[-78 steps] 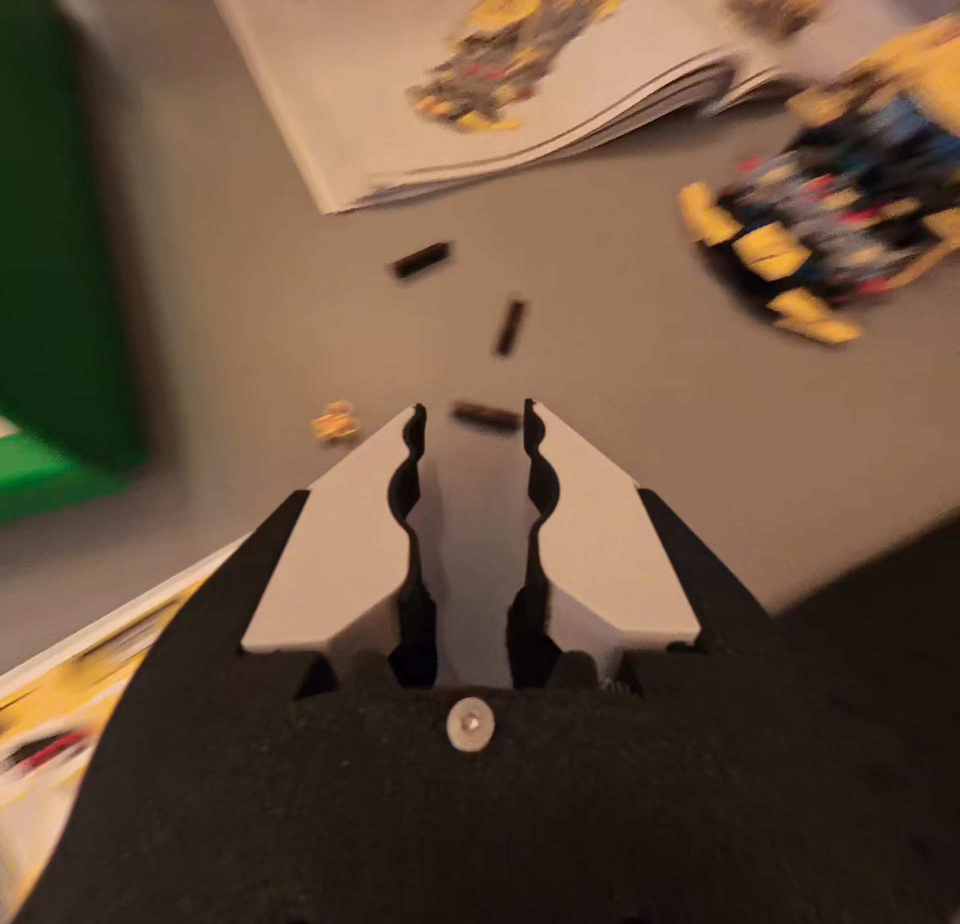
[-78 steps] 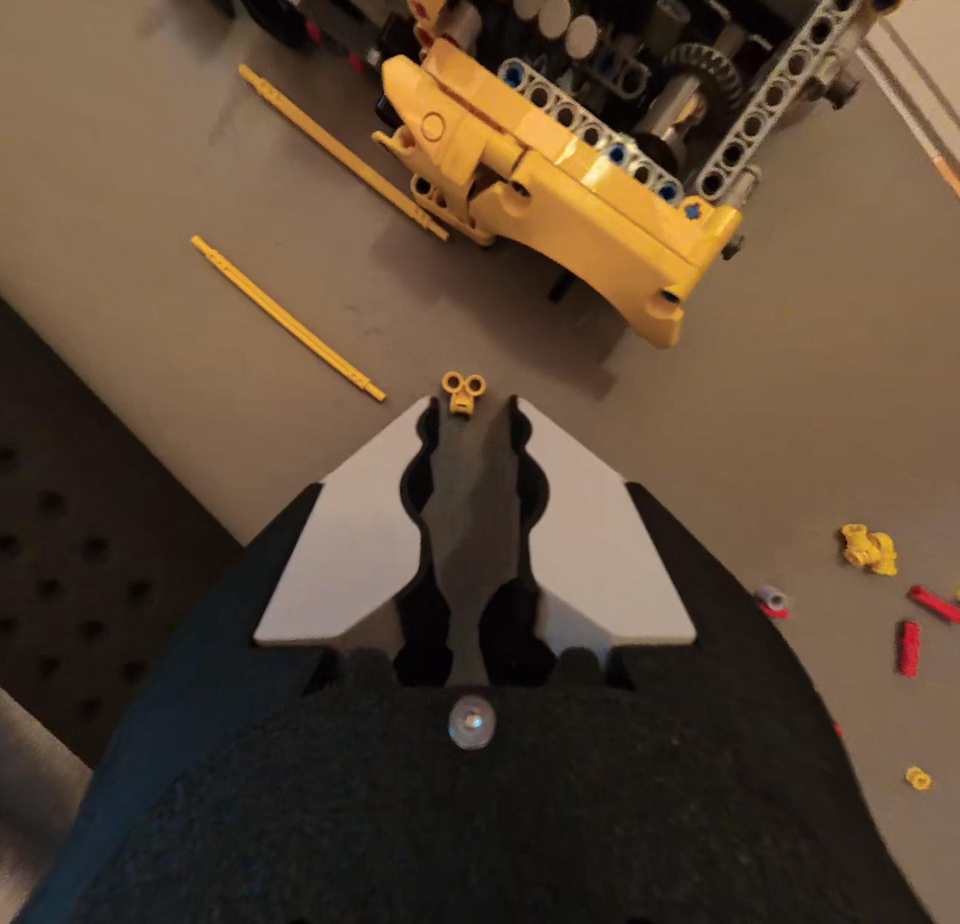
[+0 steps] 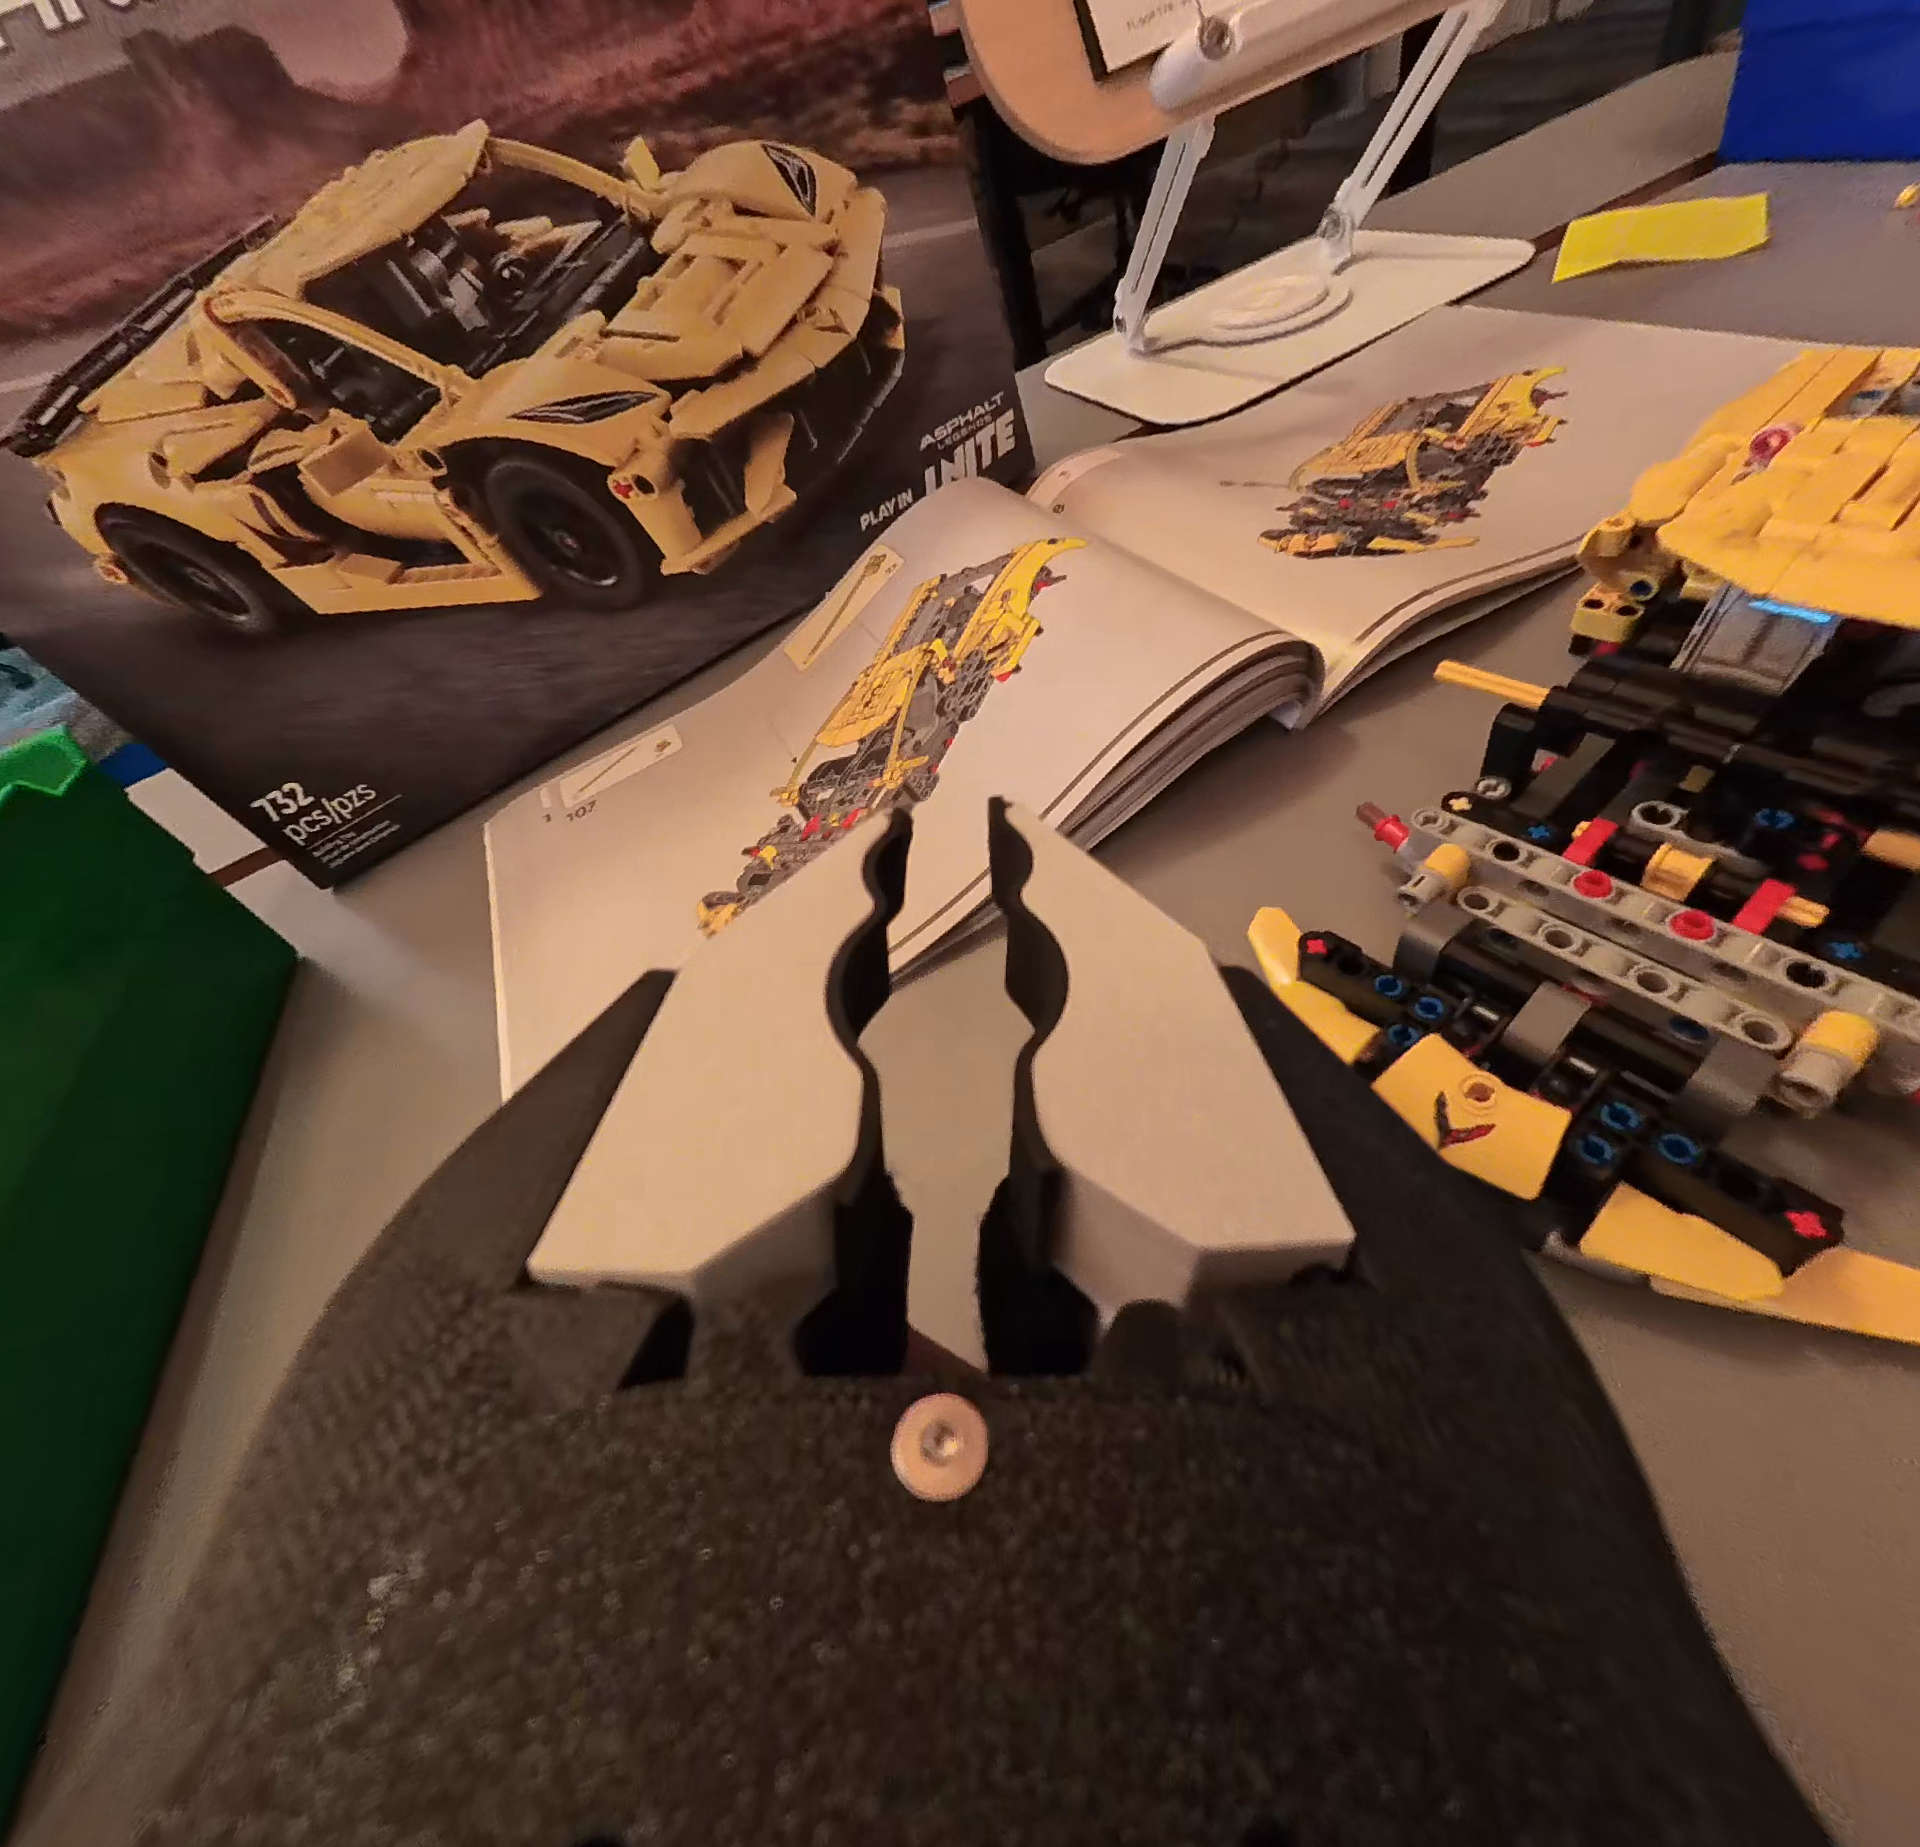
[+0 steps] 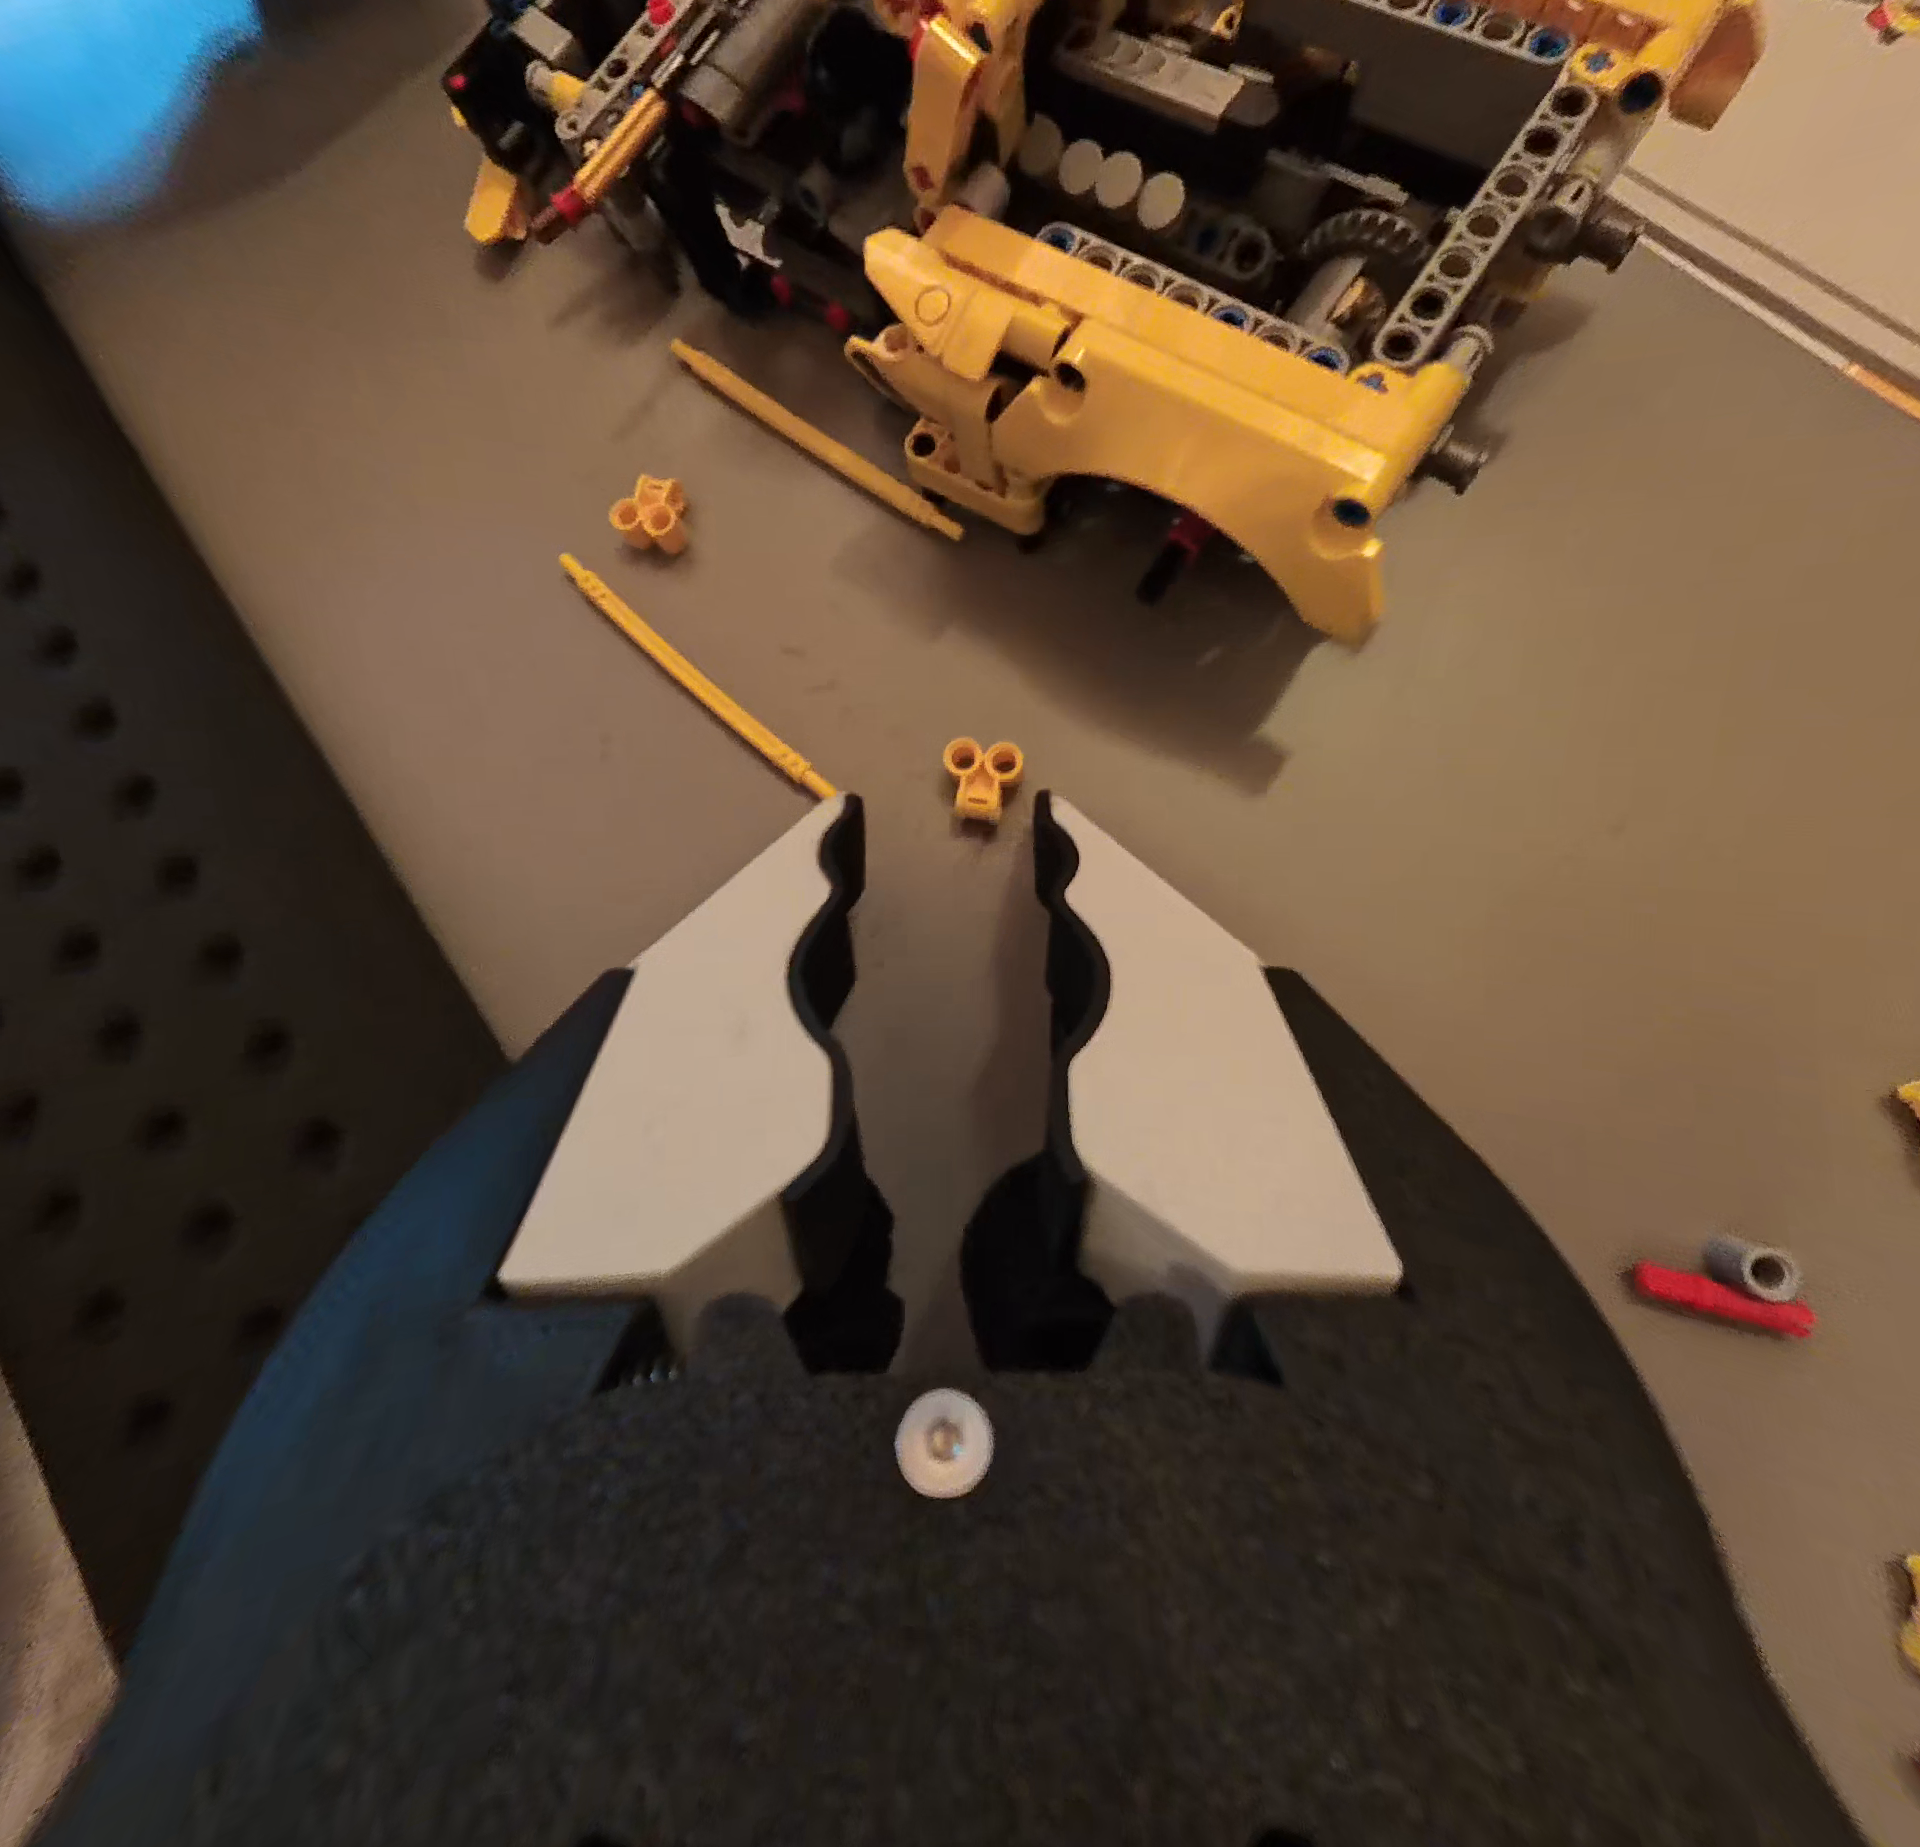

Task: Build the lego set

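Observation:
A partly built yellow, black and grey lego car point(image 3: 1662, 914) stands on the grey table at the right of the left wrist view; it also shows at the top of the right wrist view point(image 4: 1143, 239). My left gripper point(image 3: 951, 821) is open and empty over the open instruction booklet point(image 3: 1039, 654). My right gripper point(image 4: 948, 810) is open and empty, its tips just short of a small yellow connector point(image 4: 982, 774). A thin yellow flexible rod point(image 4: 696, 675) lies left of it. Another yellow connector point(image 4: 649, 514) and a second rod point(image 4: 810, 436) lie nearer the car.
The set's box point(image 3: 468, 395) stands at the back left. A green bin point(image 3: 104, 1070) is at the left edge. A white and wood stand point(image 3: 1247, 239) is behind the booklet. A red axle point(image 4: 1720, 1298) and grey bush point(image 4: 1756, 1267) lie at right. A perforated dark panel point(image 4: 156, 966) borders the table's left. My right fingertips sit around 30 cm from my left ones. The left gripper is farther from the thin yellow flexible rod point(image 4: 696, 675), some 25 cm, than the right, some 5 cm. My right gripper's tips are some 9 cm from the yellow connector point(image 4: 649, 514).

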`<move>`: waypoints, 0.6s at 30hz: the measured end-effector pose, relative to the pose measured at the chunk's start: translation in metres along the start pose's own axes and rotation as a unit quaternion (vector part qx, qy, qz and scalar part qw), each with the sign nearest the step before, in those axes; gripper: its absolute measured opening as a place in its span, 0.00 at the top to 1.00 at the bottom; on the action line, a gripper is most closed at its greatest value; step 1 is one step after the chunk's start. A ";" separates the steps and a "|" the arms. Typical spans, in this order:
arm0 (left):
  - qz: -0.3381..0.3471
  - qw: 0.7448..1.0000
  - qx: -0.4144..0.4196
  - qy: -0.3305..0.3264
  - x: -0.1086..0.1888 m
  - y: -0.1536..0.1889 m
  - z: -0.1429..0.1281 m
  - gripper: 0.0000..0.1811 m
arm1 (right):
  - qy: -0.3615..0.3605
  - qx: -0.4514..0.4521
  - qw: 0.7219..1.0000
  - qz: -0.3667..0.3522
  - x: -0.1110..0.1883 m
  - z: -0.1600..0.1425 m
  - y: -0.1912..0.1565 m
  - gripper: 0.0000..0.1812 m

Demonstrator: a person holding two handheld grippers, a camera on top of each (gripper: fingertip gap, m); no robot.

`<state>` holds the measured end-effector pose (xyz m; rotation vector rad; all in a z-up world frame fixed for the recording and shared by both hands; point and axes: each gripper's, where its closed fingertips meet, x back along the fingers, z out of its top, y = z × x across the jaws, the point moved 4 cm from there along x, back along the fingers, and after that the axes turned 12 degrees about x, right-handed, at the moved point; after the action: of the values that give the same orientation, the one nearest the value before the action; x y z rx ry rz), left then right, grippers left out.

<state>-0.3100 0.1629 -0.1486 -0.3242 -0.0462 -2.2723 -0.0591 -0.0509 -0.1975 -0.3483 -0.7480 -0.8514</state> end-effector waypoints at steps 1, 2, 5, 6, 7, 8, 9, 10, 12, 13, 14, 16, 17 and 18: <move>0.004 1.000 -0.004 -0.002 0.000 0.000 -0.001 0.92 | 0.001 0.001 1.000 -0.003 -0.002 0.000 0.000 0.85; 0.004 1.000 -0.006 -0.003 0.000 0.000 -0.002 0.92 | -0.001 0.003 1.000 -0.005 -0.004 0.000 0.000 0.86; -0.022 1.000 0.014 -0.013 0.000 0.006 -0.001 0.92 | -0.001 0.018 1.000 -0.012 -0.007 0.000 0.000 0.94; -0.048 0.998 0.034 -0.025 0.001 0.012 0.000 0.91 | -0.004 0.028 0.999 -0.014 -0.007 0.001 0.000 0.96; -0.080 0.994 0.062 -0.034 0.003 0.022 0.005 0.91 | -0.013 0.044 0.999 -0.021 -0.006 0.001 0.000 0.96; -0.125 0.987 0.091 -0.043 0.006 0.035 0.011 0.89 | -0.020 0.068 0.997 -0.029 -0.002 0.004 0.000 0.96; -0.177 0.976 0.113 -0.057 0.011 0.054 0.019 0.87 | -0.013 0.106 0.994 -0.033 0.003 0.012 -0.002 0.96; -0.228 0.962 0.129 -0.074 0.017 0.074 0.027 0.84 | 0.004 0.155 0.987 -0.040 0.010 0.023 -0.007 0.96; -0.320 0.927 0.164 -0.106 0.030 0.116 0.044 0.84 | 0.036 0.264 0.962 -0.059 0.022 0.051 -0.021 0.96; -0.370 0.903 0.181 -0.124 0.038 0.137 0.050 0.84 | 0.050 0.317 0.945 -0.068 0.028 0.065 -0.029 0.96; -0.419 0.876 0.191 -0.145 0.046 0.156 0.053 0.83 | 0.060 0.359 0.927 -0.086 0.032 0.078 -0.034 0.96; -0.474 0.839 0.192 -0.185 0.053 0.181 0.052 0.83 | 0.069 0.419 0.901 -0.090 0.035 0.095 -0.046 0.96; -0.490 0.827 0.190 -0.200 0.055 0.188 0.050 0.83 | 0.065 0.437 0.893 -0.089 0.035 0.100 -0.050 0.96; -0.503 0.816 0.191 -0.210 0.056 0.192 0.049 0.83 | 0.060 0.452 0.886 -0.086 0.035 0.104 -0.054 0.96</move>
<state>-0.1915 0.0009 -0.1013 -0.6936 -1.1364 -3.0621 -0.1337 -0.0463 -0.1007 0.6091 -0.9830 -0.5955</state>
